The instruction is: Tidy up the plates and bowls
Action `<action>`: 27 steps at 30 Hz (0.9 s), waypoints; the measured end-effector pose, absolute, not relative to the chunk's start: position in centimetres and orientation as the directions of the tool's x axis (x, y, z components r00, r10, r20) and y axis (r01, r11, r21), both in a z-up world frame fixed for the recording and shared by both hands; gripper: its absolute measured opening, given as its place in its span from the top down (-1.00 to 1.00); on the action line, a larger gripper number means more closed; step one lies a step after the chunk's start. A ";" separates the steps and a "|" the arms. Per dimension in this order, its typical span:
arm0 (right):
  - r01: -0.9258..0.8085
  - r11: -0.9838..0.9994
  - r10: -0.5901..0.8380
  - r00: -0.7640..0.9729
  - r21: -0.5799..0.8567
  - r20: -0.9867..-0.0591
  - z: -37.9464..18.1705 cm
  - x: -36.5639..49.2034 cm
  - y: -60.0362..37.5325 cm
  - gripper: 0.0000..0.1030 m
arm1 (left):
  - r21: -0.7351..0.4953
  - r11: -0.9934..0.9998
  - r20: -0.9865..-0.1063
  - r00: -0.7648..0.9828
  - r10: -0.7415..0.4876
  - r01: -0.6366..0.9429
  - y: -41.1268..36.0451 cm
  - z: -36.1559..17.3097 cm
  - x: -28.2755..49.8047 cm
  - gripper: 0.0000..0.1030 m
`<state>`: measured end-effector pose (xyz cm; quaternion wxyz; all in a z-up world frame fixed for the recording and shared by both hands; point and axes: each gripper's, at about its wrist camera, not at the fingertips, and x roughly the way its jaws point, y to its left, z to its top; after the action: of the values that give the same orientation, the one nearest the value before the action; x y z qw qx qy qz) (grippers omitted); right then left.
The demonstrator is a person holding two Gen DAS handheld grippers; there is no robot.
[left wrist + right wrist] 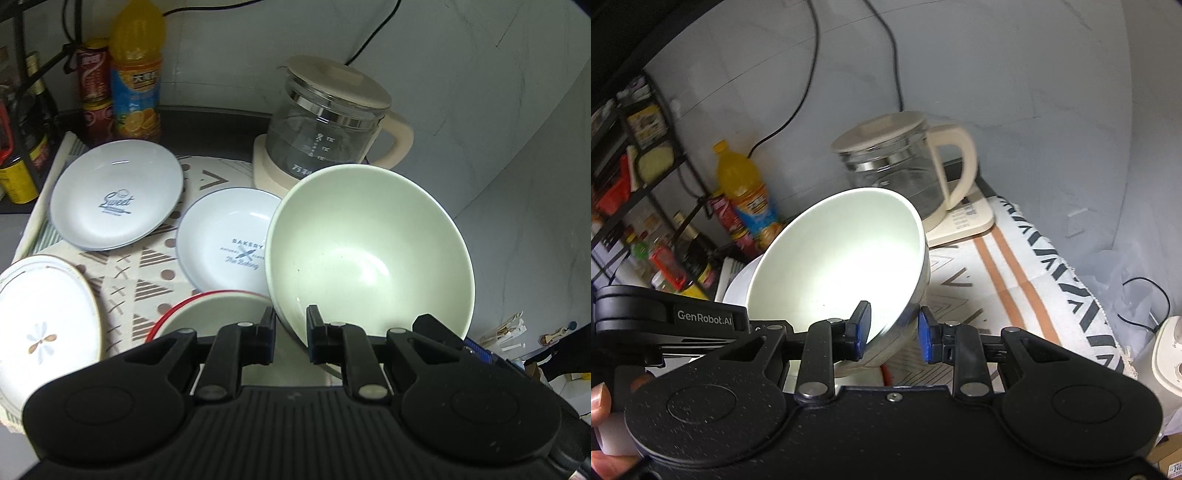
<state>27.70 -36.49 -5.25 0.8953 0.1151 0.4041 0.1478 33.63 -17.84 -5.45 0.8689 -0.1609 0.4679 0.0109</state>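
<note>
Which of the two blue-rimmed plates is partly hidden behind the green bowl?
The "Bakery" plate: the tilted green bowl covers its right edge. The "Sweet" plate lies fully visible, farther left.
</note>
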 end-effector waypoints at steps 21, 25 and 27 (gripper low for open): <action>-0.283 0.909 0.414 0.524 0.307 -0.744 -6.7 24.5 -33.0 0.47 | -0.259 0.922 -0.854 0.515 -0.078 -0.290 -14.2 -7.3 27.9 0.70; -0.288 0.908 0.412 0.492 0.303 -0.767 -7.4 24.2 -32.4 0.46 | -0.256 0.916 -0.864 0.498 -0.073 -0.310 -13.8 -8.0 27.2 0.70; -0.293 0.907 0.413 0.478 0.302 -0.775 -7.9 24.1 -32.1 0.45 | -0.258 0.910 -0.871 0.485 -0.074 -0.325 -13.5 -8.4 26.9 0.70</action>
<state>24.06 -32.15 -7.86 0.8572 0.0642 0.4676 0.2057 26.91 -13.54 -8.42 0.8386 -0.1986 0.5016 0.0749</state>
